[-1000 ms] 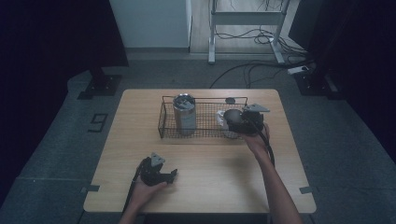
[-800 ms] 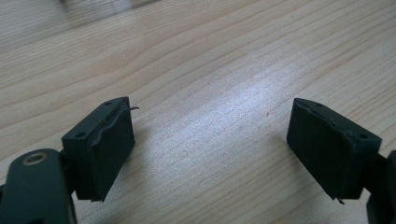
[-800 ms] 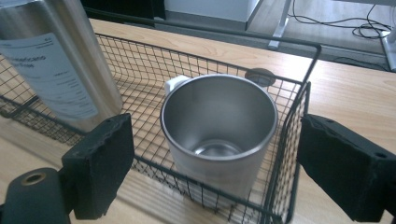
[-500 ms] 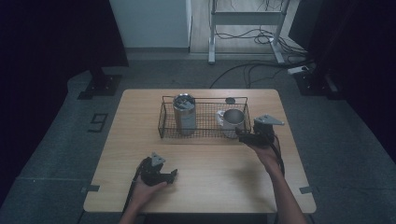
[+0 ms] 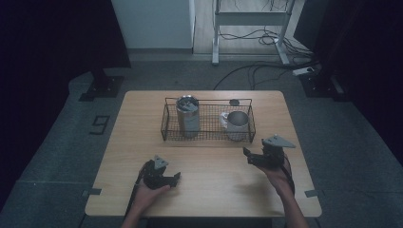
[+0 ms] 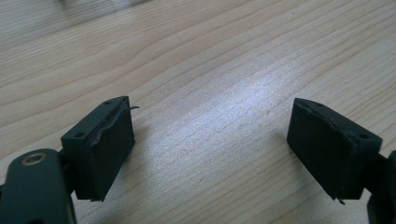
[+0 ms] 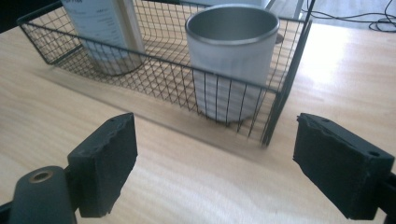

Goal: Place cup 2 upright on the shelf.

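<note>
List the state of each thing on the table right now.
Black wire basket: on the table, holding both cups.
Tall steel tumbler: upright, at the basket's left end.
White mug with steel rim: upright, at the basket's right end, uncovered.
Left gripper: open, empty.
Right gripper: open, empty, facing the basket.

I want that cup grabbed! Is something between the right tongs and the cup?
Yes: the wire basket's front wall stands between the right tongs and the cup. The cup's open top looks unblocked.

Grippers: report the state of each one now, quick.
Left gripper: open, nothing between the jaws.
Right gripper: open, holding nothing, facing the wire basket.
</note>
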`<action>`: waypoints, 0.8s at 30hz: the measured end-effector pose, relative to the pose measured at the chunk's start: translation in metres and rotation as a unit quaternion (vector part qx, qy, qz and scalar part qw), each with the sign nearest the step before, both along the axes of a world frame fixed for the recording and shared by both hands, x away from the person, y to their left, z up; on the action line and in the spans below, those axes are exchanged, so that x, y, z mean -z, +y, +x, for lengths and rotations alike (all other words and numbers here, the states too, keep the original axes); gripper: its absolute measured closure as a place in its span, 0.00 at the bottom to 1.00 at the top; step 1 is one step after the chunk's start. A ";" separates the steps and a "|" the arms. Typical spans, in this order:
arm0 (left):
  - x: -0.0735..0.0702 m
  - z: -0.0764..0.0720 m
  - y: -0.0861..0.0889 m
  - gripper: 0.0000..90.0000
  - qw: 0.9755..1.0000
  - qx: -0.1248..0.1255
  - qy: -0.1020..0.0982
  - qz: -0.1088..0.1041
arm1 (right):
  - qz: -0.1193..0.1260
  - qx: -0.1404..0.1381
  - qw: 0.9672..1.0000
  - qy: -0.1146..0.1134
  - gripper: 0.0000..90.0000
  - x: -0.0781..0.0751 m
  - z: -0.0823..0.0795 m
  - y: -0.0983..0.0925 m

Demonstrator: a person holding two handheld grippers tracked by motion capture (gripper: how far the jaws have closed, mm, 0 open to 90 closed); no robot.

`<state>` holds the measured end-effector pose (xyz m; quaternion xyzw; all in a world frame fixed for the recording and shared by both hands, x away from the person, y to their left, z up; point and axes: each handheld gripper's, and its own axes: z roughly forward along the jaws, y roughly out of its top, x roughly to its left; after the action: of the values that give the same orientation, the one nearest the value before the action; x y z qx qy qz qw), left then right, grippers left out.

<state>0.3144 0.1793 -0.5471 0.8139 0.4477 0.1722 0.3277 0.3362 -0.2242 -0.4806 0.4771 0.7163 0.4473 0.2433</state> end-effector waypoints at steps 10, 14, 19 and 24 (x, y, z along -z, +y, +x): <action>0.000 0.000 0.000 0.17 1.000 0.000 -0.001 0.002 | -0.004 0.008 1.000 0.016 0.15 0.022 -0.026 -0.016; 0.000 0.000 0.000 0.17 1.000 0.000 -0.001 0.002 | -0.008 0.007 1.000 0.027 0.15 0.033 -0.032 -0.020; 0.000 0.000 -0.001 0.17 1.000 0.000 -0.001 0.003 | -0.021 0.004 0.999 0.044 0.15 0.049 -0.036 -0.021; 0.000 0.000 -0.001 0.17 1.000 0.000 -0.001 0.003 | -0.032 0.004 0.998 0.054 0.15 0.057 -0.035 -0.020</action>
<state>0.3143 0.1787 -0.5472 0.8149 0.4467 0.1739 0.3259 0.3014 -0.2438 -0.5374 0.4953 0.7405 0.3970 0.2208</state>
